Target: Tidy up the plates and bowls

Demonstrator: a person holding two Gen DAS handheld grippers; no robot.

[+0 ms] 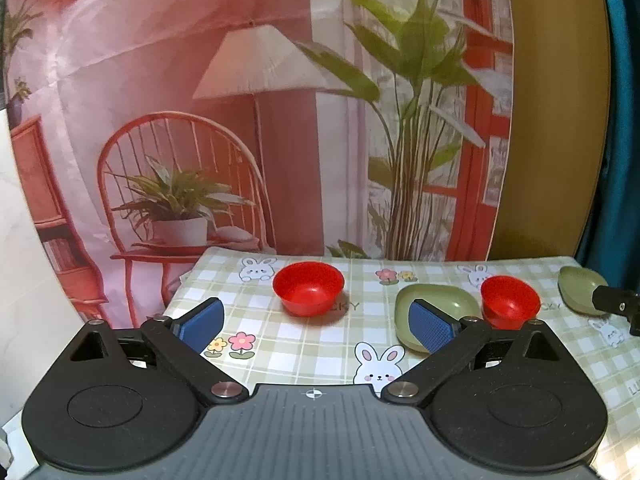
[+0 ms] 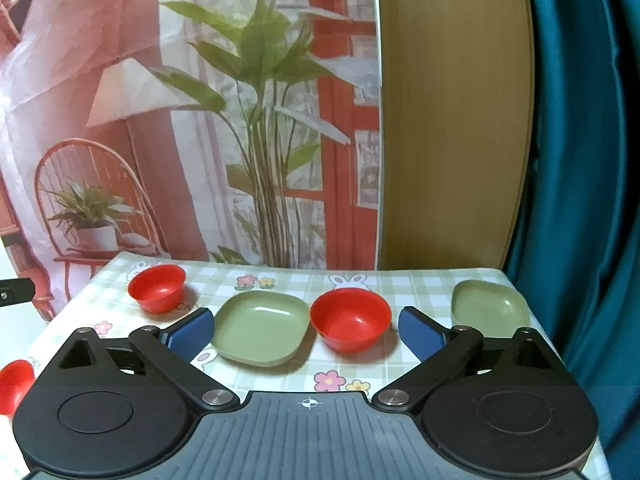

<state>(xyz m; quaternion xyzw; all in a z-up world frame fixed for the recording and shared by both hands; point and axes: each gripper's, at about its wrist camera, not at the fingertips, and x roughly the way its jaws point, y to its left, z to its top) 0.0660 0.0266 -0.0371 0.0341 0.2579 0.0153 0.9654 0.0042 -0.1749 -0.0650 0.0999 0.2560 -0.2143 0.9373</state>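
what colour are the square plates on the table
Olive green, both of them. The right wrist view shows them best.

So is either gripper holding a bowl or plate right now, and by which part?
Nothing is held. The left gripper and right gripper are both open above the table.

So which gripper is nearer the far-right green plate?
Right. The right gripper hangs open with that green plate just beyond its right finger. The left gripper is further left: from it the plate lies at the far right edge, past a red bowl.
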